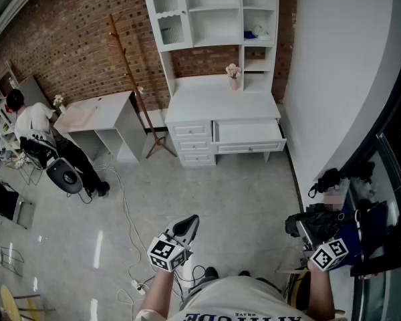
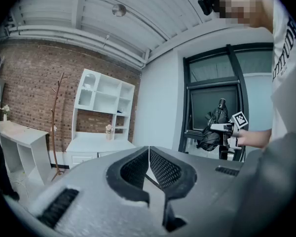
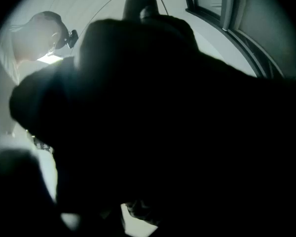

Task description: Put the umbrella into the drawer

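Observation:
A folded black umbrella point(image 1: 323, 221) is held low on the right by the window, and my right gripper point(image 1: 306, 231) is shut on it. The left gripper view shows that same grip from the side, with the umbrella point(image 2: 210, 131) hanging from the right gripper point(image 2: 226, 128). In the right gripper view the dark umbrella point(image 3: 163, 112) fills nearly everything and hides the jaws. My left gripper point(image 1: 188, 227) is shut and holds nothing, its jaws meeting in front of the camera point(image 2: 148, 150). Across the room, the white dresser's point(image 1: 220, 105) wide drawer point(image 1: 248, 134) stands pulled open.
A person point(image 1: 35, 127) sits at the far left beside a white desk point(image 1: 93, 116). A wooden coat stand point(image 1: 130, 79) leans by the brick wall. Cables point(image 1: 127, 212) trail over the floor to a power strip. A black bag point(image 1: 329, 178) lies along the window wall.

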The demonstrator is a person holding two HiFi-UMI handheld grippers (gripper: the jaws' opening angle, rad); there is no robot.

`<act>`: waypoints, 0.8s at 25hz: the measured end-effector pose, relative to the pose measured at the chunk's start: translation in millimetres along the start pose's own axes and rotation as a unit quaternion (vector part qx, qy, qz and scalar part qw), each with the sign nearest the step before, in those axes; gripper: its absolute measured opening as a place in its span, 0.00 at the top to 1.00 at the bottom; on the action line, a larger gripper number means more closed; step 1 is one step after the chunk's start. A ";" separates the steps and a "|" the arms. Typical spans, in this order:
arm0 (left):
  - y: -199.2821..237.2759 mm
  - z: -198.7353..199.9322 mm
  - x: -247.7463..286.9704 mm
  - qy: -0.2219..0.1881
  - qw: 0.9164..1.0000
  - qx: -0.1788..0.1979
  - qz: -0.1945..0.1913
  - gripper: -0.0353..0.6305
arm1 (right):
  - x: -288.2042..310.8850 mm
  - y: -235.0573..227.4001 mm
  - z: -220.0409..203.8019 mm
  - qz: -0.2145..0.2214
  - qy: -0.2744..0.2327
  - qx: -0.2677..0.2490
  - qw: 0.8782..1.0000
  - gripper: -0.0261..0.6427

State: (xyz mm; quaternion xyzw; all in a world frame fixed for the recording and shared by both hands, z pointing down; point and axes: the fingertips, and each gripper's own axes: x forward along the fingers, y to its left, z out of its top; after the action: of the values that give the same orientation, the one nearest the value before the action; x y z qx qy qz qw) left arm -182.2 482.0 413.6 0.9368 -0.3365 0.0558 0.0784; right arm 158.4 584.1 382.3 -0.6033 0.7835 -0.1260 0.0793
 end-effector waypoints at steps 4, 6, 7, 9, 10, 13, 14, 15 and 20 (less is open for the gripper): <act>6.8 -4.5 0.6 -0.002 1.000 0.000 -0.006 0.91 | 4.5 1.8 -1.3 0.002 -0.001 -0.001 1.000 0.53; 7.5 -4.9 2.4 -0.003 1.000 0.000 -0.009 0.91 | 6.1 2.5 -1.3 0.003 -0.001 -0.002 1.000 0.53; 8.0 -5.3 3.5 -0.003 1.000 0.000 -0.010 0.91 | 6.7 2.5 -1.5 0.004 -0.002 -0.002 1.000 0.53; 9.6 -6.3 4.8 -0.001 1.000 -0.002 -0.007 0.91 | 7.1 2.4 -2.9 0.004 -0.004 -0.002 1.000 0.53; 10.6 -7.0 5.1 0.000 1.000 -0.004 -0.007 0.91 | 7.1 2.8 -3.9 0.003 -0.004 -0.001 1.000 0.53; 14.6 -8.3 5.5 0.000 1.000 -0.003 -0.013 0.91 | 9.1 7.7 -2.0 0.001 -0.007 -0.002 1.000 0.53; 16.7 -8.1 5.3 0.000 1.000 -0.003 -0.014 0.91 | 10.2 9.9 -0.3 0.000 -0.008 -0.004 1.000 0.53; 19.1 -7.5 5.1 -0.001 1.000 -0.003 -0.015 0.91 | 11.0 11.4 0.7 0.000 -0.010 -0.005 1.000 0.53; 28.0 -4.8 3.9 -0.007 1.000 -0.004 -0.018 0.91 | 12.1 20.3 3.1 -0.002 -0.017 -0.004 1.000 0.53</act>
State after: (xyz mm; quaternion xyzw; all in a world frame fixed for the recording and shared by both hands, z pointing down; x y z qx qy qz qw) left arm -197.3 459.1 421.9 0.9427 -0.3205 0.0460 0.0807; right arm 137.3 577.1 373.7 -0.6076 0.7811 -0.1123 0.0897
